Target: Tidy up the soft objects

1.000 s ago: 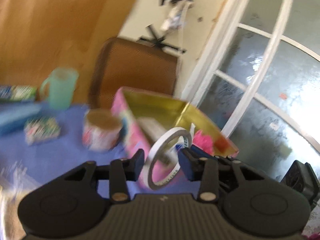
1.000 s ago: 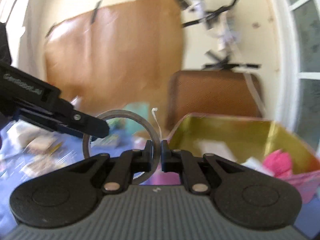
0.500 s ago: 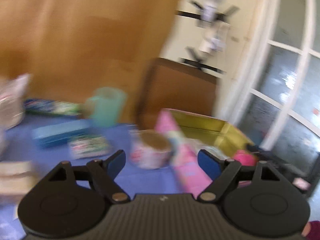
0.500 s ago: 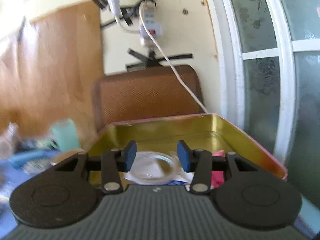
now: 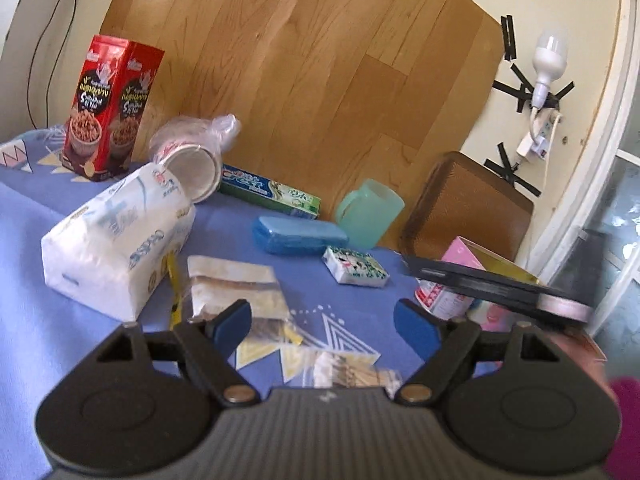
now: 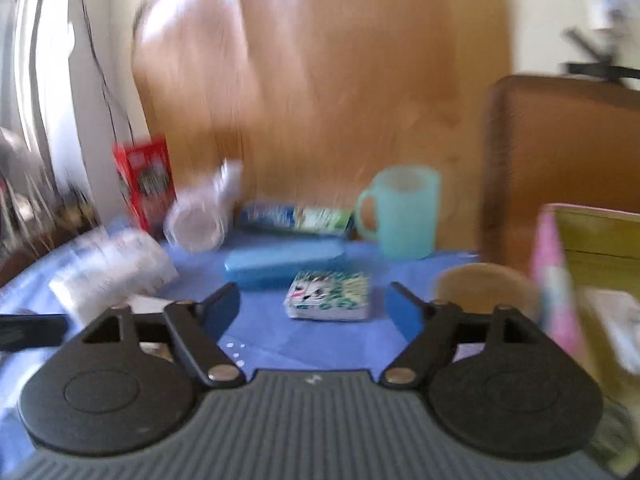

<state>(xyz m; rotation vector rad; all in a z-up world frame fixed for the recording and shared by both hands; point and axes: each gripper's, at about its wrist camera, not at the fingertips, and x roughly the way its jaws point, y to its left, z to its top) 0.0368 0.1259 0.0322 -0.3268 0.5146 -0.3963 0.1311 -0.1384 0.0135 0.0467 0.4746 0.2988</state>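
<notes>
With both grippers empty, the left gripper (image 5: 322, 326) fingers spread and the right gripper (image 6: 312, 306) fingers opening, I'm between picks, and next I'd reach for the soft tissue pack (image 5: 116, 240) near the counter's left edge.

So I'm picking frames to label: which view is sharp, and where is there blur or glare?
Left wrist view: mostly sharp, print on the red box readable, edges bent by the fisheye. Right wrist view: motion-smeared throughout, the teal mug soft, a washed-out glare patch on the wood panel.
</notes>
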